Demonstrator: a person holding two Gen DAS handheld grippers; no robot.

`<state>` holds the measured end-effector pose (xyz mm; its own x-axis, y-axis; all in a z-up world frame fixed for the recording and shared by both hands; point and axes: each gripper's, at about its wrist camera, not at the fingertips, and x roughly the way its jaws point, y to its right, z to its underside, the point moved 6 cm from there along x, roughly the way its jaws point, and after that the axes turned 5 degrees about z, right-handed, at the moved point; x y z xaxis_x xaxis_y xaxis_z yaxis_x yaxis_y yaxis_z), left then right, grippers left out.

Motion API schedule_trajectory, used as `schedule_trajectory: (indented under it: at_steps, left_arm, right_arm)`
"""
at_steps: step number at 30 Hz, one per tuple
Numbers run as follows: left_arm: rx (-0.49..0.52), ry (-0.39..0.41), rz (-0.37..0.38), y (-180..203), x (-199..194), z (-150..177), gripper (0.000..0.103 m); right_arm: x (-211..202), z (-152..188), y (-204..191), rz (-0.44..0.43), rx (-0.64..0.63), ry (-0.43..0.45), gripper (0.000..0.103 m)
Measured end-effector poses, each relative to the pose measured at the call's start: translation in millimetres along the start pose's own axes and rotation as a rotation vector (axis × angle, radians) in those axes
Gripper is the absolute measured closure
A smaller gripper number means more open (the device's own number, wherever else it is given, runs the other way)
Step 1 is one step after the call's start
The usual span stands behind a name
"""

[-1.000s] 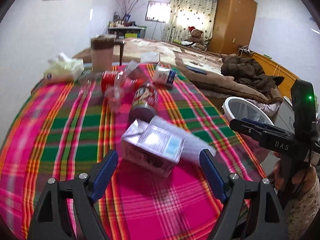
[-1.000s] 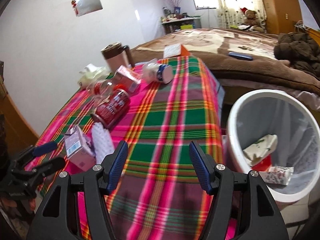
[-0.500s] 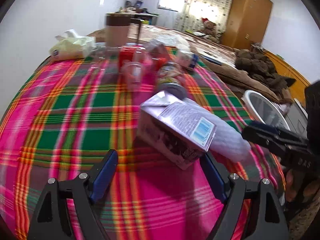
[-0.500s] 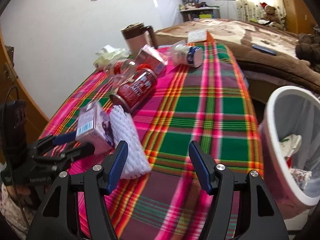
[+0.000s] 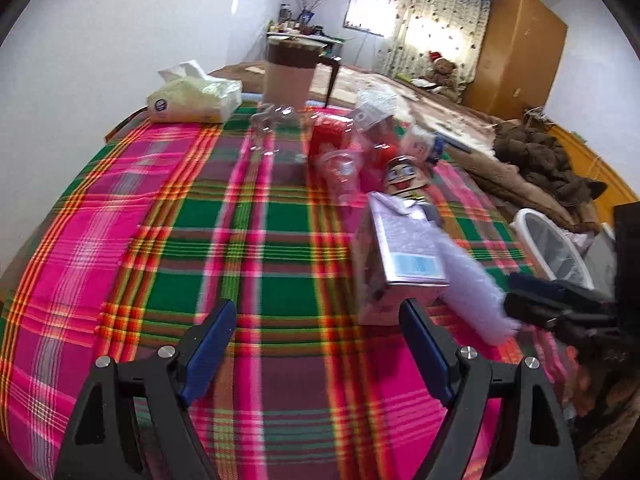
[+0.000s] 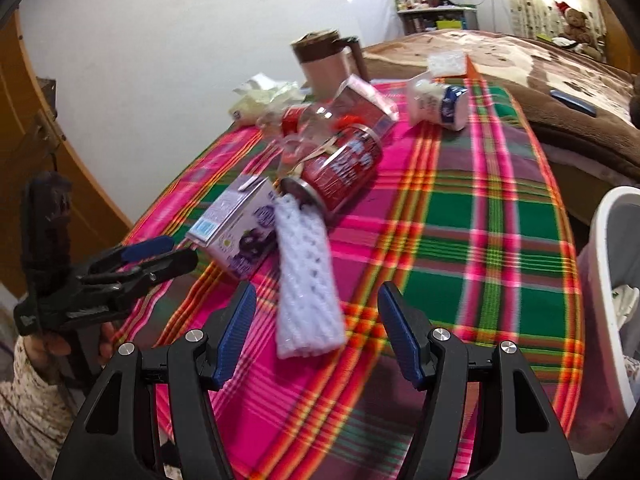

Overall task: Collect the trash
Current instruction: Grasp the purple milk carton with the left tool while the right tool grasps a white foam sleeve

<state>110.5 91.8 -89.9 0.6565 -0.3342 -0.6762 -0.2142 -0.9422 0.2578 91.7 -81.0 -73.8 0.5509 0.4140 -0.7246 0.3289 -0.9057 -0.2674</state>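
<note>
Left tool and right tool, both spread apart and empty, over the plaid-covered bench. Purple carton and white foam net sleeve lie touching near its front edge; bare cloth on either side; white bin beyond the right edge.

walls white | curtained window bright | wooden wardrobe | bed

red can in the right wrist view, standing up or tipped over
Tipped over: the red can lies on its side on the plaid tablecloth, its metal end facing the camera.
</note>
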Motion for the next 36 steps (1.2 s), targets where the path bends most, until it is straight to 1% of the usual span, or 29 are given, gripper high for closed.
schedule_trajectory:
  at_steps: [1,3,5,8,11,14,16,18,20,22,23,25,27,28,30,31,36]
  left_arm:
    - [0.000,0.002,0.020,4,-2,-1,0.018]
    - [0.014,0.010,0.052,12,-1,-5,0.018]
    - [0.022,0.010,0.072,18,2,-9,0.018]
    - [0.005,-0.011,0.079,20,14,-13,0.018]
    - [-0.004,-0.030,0.082,23,25,-15,0.018]
    - [0.030,-0.038,0.050,27,31,-15,0.018]
    - [0.025,-0.051,0.051,27,36,-16,0.018]
    - [0.016,-0.059,0.048,26,41,-17,0.018]
    - [0.028,-0.053,0.036,26,42,-19,0.018]
    - [0.039,-0.057,0.017,26,45,-20,0.025]
    - [0.035,-0.060,0.018,26,47,-21,0.030]
    - [0.033,-0.066,0.013,25,49,-22,0.034]
    - [0.040,-0.061,0.005,26,49,-22,0.045]
    - [0.039,-0.063,0.009,27,50,-22,0.048]
    - [0.038,-0.063,0.010,27,51,-23,0.060]
    - [0.040,-0.063,0.007,27,51,-23,0.063]
    - [0.038,-0.048,-0.004,27,49,-26,0.063]
  right_arm:
    - [4,1,-2,0.007,-0.016,-0.012,0.038]
    - [14,1,-4,0.054,-0.039,-0.036,0.038]
    - [20,-1,-4,0.072,-0.047,-0.043,0.038]
    - [27,-3,-2,0.108,-0.061,-0.056,0.038]
    - [30,-6,0,0.119,-0.068,-0.058,0.041]
    - [31,-10,4,0.130,-0.067,-0.054,0.050]
    - [30,-10,7,0.129,-0.058,-0.052,0.058]
    - [29,-10,10,0.126,-0.049,-0.050,0.062]
    - [29,-11,10,0.118,-0.042,-0.049,0.065]
    - [28,-11,13,0.111,-0.026,-0.044,0.071]
    - [28,-10,13,0.102,-0.016,-0.043,0.072]
    - [26,-10,15,0.092,0.000,-0.037,0.074]
    - [24,-8,17,0.088,0.011,-0.031,0.074]
    - [22,-8,19,0.087,0.016,-0.028,0.075]
    - [19,-7,22,0.085,0.030,-0.021,0.075]
    - [18,-8,25,0.082,0.038,-0.019,0.075]
    - [10,-8,29,0.068,0.064,0.002,0.075]
